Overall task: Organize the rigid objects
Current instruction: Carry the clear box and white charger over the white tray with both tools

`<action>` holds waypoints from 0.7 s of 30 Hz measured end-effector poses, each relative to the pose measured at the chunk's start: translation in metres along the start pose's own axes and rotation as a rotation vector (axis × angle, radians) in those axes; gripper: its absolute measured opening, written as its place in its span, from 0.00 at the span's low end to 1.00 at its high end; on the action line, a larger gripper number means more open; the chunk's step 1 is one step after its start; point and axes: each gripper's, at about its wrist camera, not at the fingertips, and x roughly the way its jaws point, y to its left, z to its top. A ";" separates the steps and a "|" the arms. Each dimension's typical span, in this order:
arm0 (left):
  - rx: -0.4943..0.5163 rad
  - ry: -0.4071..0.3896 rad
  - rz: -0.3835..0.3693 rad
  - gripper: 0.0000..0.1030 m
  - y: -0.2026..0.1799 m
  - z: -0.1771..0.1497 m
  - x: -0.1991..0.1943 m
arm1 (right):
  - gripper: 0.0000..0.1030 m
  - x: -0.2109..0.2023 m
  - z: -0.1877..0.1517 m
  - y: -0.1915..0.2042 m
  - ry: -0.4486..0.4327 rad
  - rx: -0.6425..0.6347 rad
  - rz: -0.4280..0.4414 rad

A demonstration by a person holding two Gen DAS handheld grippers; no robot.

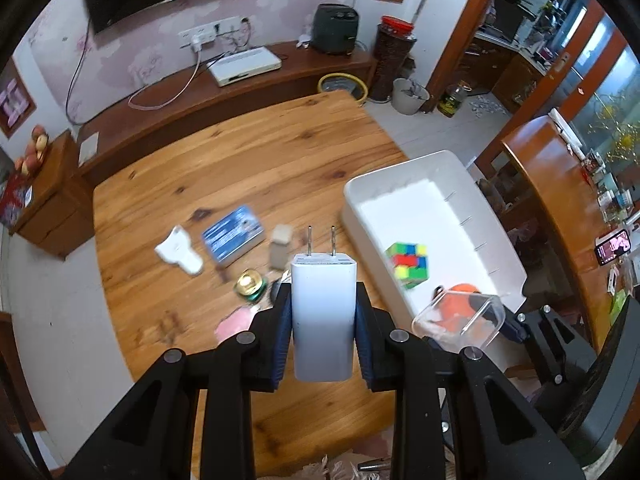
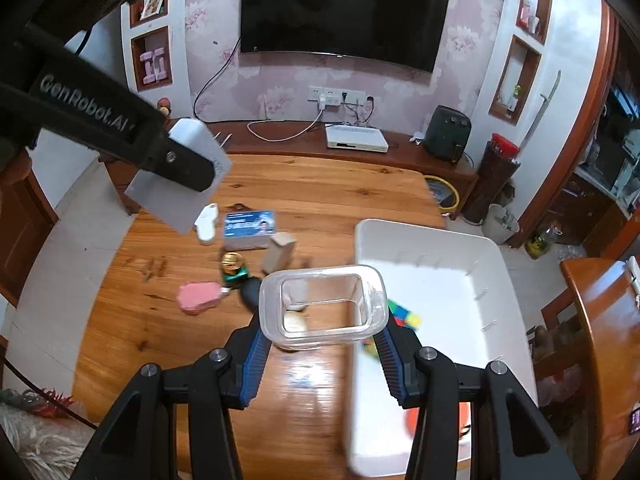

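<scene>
Wooden table [image 2: 320, 200] — television [image 2: 344, 12] behind

A home living room is shown. A large dark television [image 2: 344, 16] is mounted on floral pink wallpaper, with wall niches (small ornaments are kept in them) set to either side of it, and below it a long low wooden cabinet [image 2: 288, 142] is seen carrying a white set-top box [image 2: 356, 138] and a dark air fryer [image 2: 447, 130]. In front of that cabinet a wooden table [image 2: 320, 192] is placed.
</scene>
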 end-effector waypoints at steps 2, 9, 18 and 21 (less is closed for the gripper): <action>0.017 -0.004 0.008 0.30 -0.017 0.008 0.005 | 0.48 0.001 -0.002 -0.014 0.000 -0.003 -0.007; 0.072 0.019 0.018 0.30 -0.077 0.039 0.042 | 0.48 0.018 -0.018 -0.074 0.036 0.045 -0.011; 0.091 0.093 0.082 0.29 -0.111 0.071 0.116 | 0.48 0.056 -0.046 -0.120 0.152 0.107 0.028; 0.115 0.130 0.102 0.29 -0.120 0.072 0.139 | 0.48 0.067 -0.055 -0.127 0.182 0.115 0.040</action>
